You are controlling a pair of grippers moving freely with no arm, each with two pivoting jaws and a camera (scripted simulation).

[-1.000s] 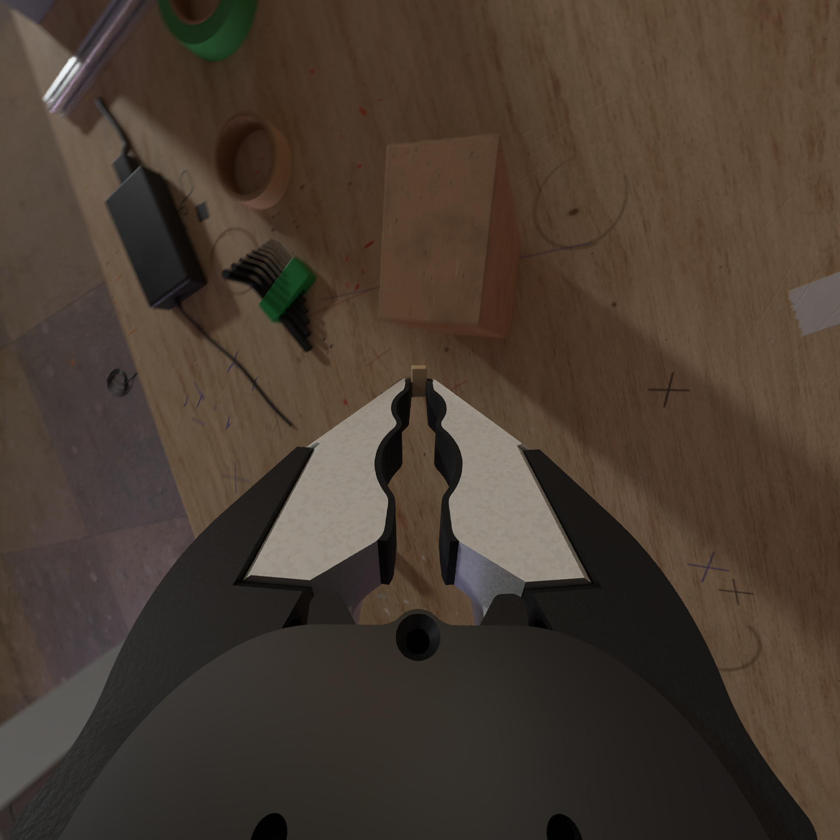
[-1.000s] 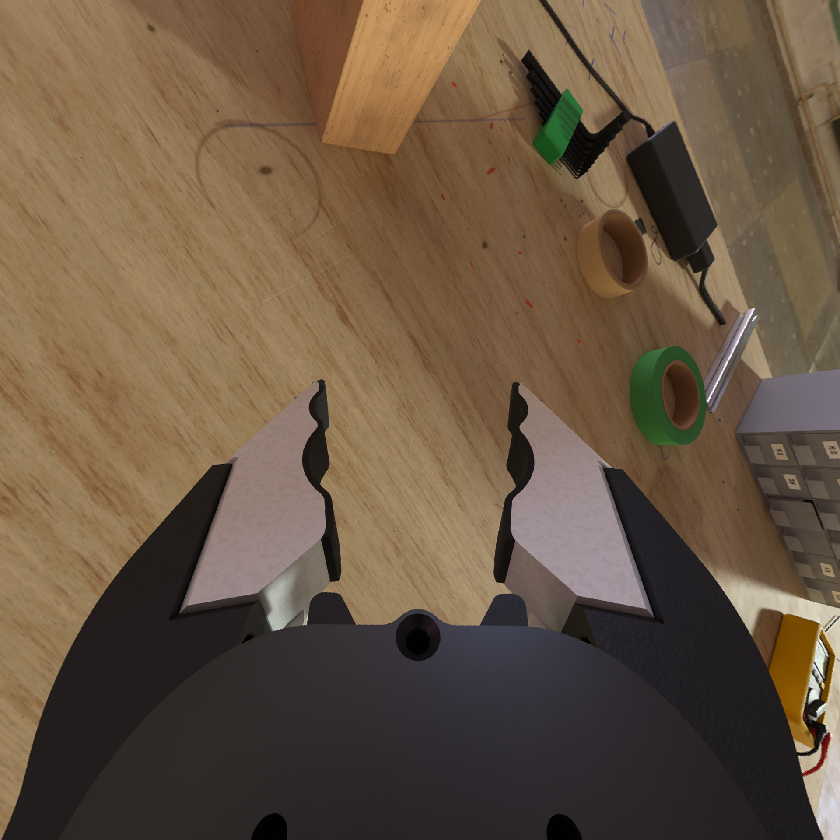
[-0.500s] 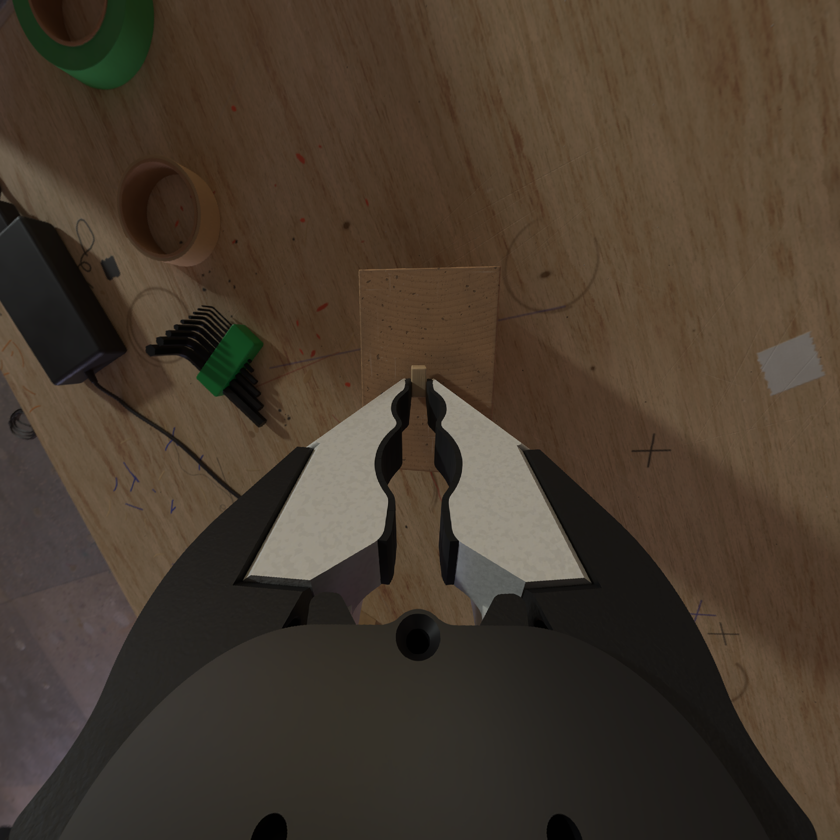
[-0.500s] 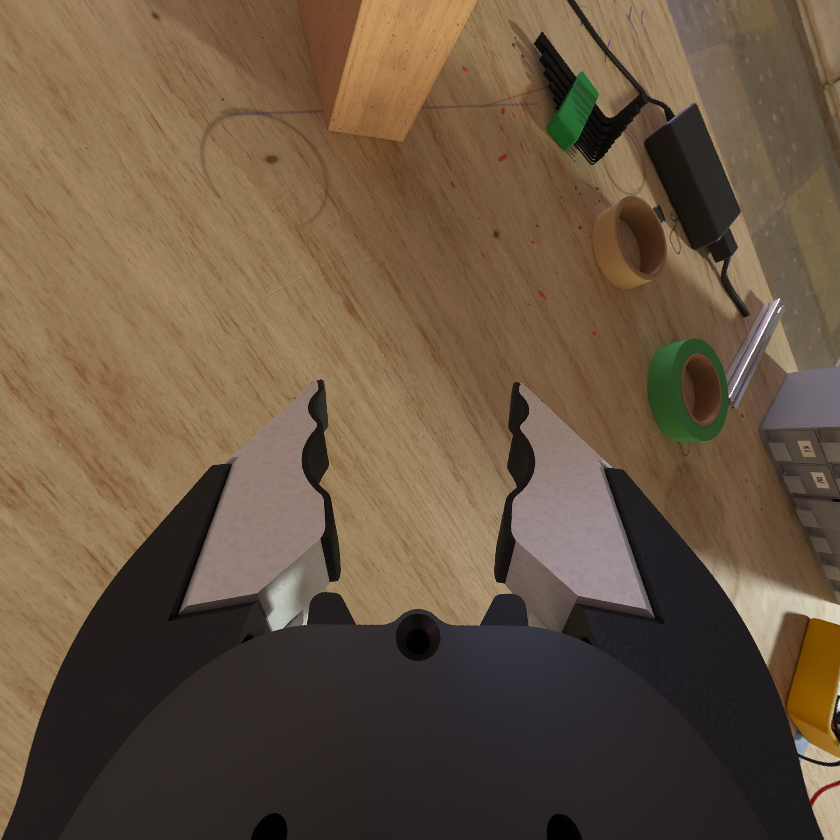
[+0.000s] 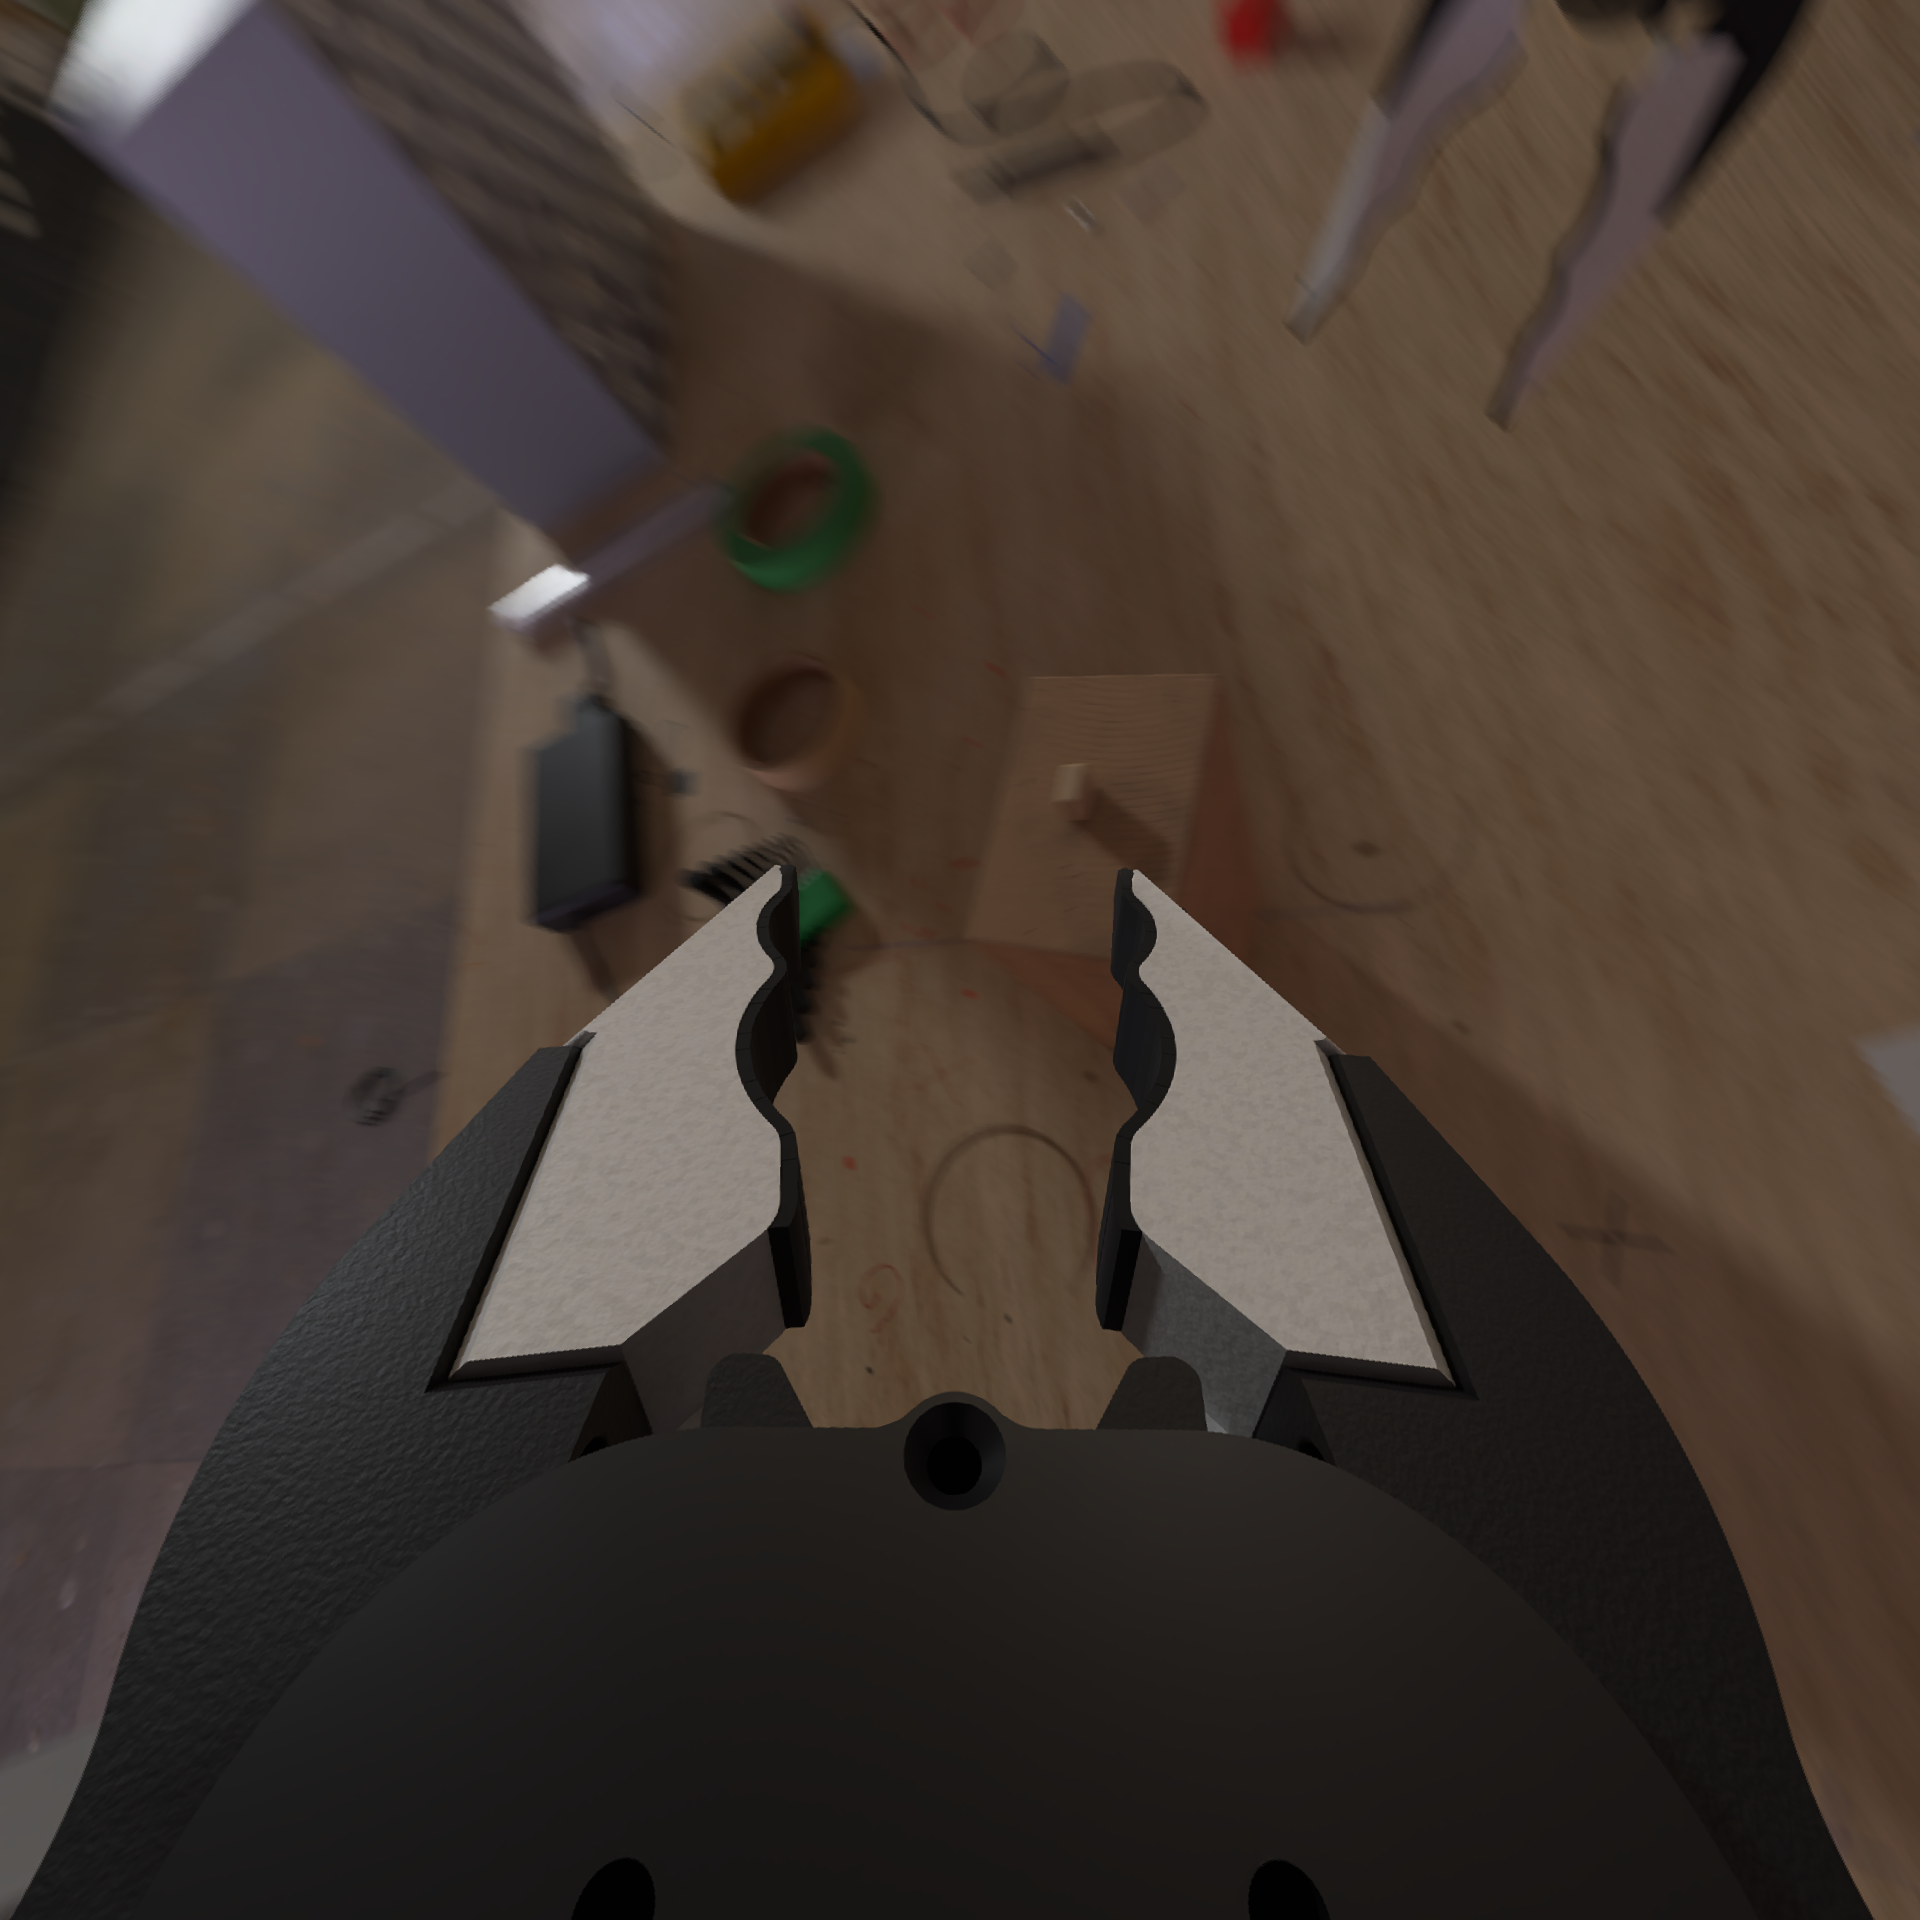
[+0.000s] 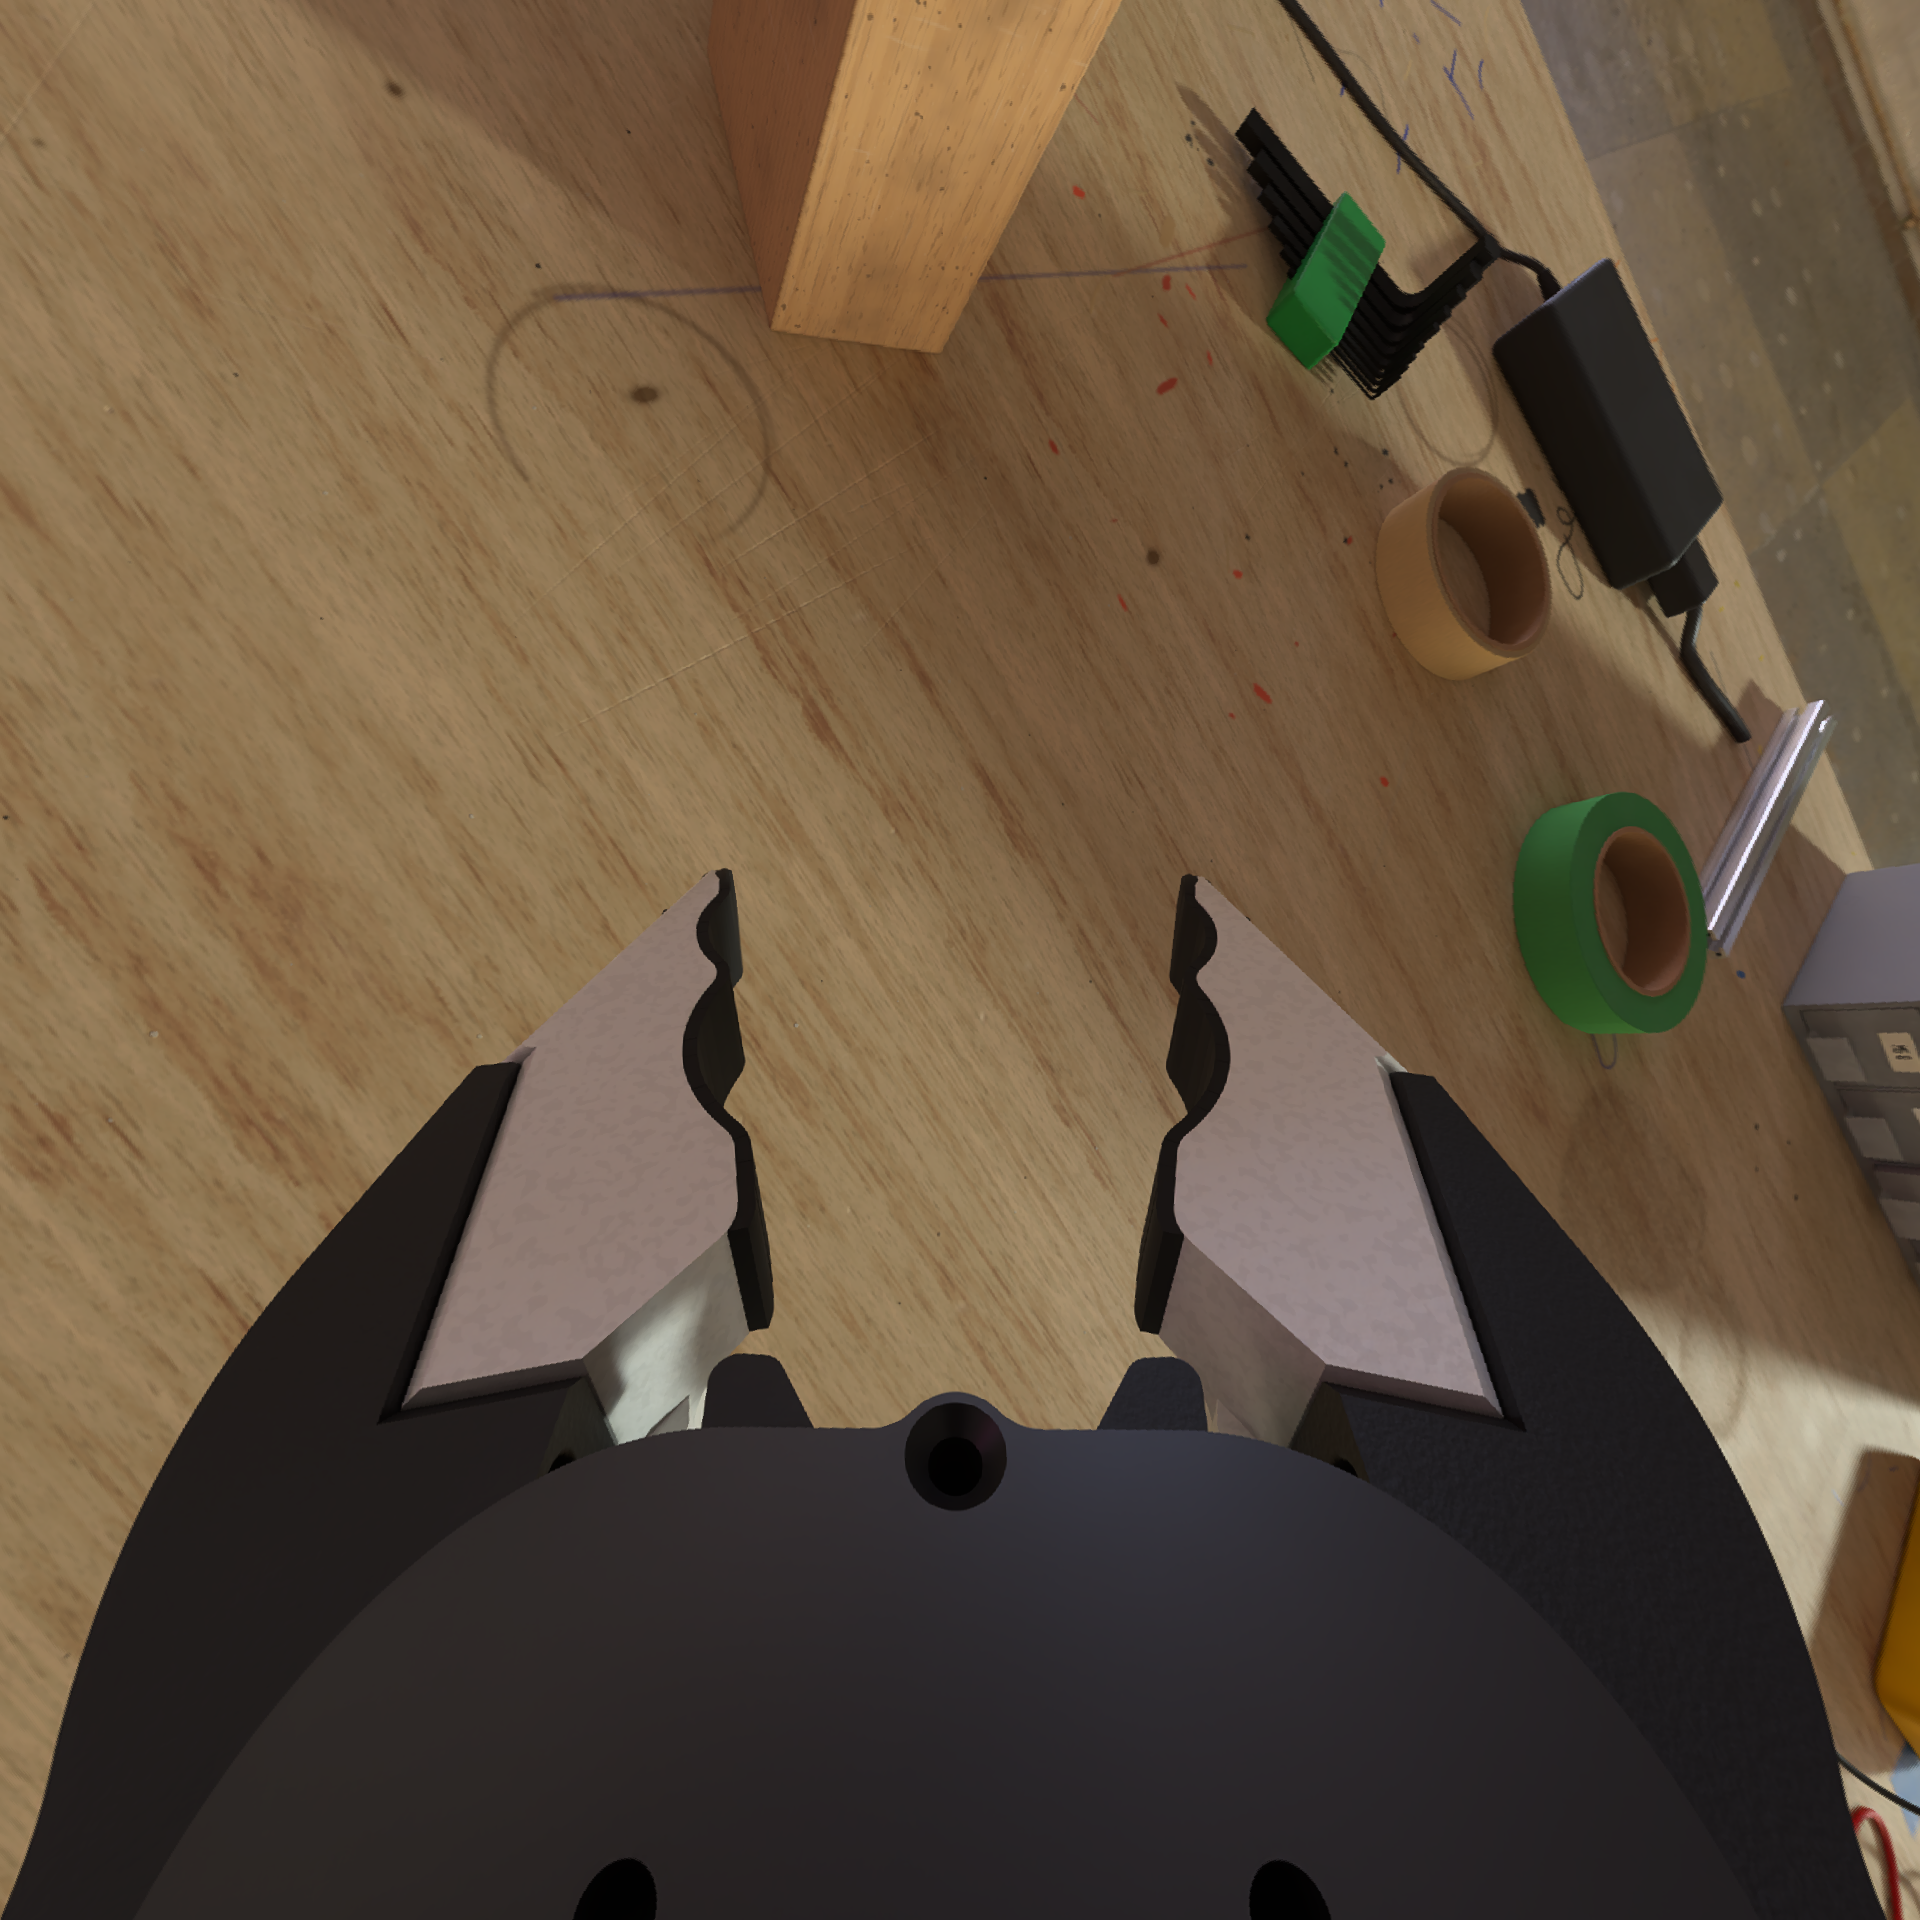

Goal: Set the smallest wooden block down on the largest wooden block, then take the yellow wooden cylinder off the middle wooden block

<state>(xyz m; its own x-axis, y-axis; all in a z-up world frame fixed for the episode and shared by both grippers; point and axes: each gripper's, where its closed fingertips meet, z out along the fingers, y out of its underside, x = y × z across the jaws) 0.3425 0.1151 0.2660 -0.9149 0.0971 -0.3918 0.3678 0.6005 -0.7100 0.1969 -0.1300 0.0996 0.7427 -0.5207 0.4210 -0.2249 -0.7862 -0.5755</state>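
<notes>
In the left wrist view the smallest wooden block (image 5: 1070, 781), a tiny pale piece, lies on top of the largest wooden block (image 5: 1143, 748). My left gripper (image 5: 951, 883) is open and empty, drawn back from the big block. The view is blurred by motion. My right gripper (image 6: 954, 883) is open and empty over bare tabletop; it also shows far off in the left wrist view (image 5: 1507, 312). The largest block's end shows at the top of the right wrist view (image 6: 914, 166). The middle block and the yellow cylinder are not in view.
A green tape roll (image 6: 1605, 914), a tan tape roll (image 6: 1465, 571), a black power adapter (image 6: 1605, 426), a hex key set with a green holder (image 6: 1330, 275), a metal bar (image 6: 1766, 821) and a grey drawer cabinet (image 6: 1860, 1039) line the table's edge. A yellow meter (image 6: 1901, 1621) lies at the right.
My left gripper has opened and let go of the smallest block, which now lies on the largest block. The left gripper has pulled back and tilted up. The right gripper has drifted slightly.
</notes>
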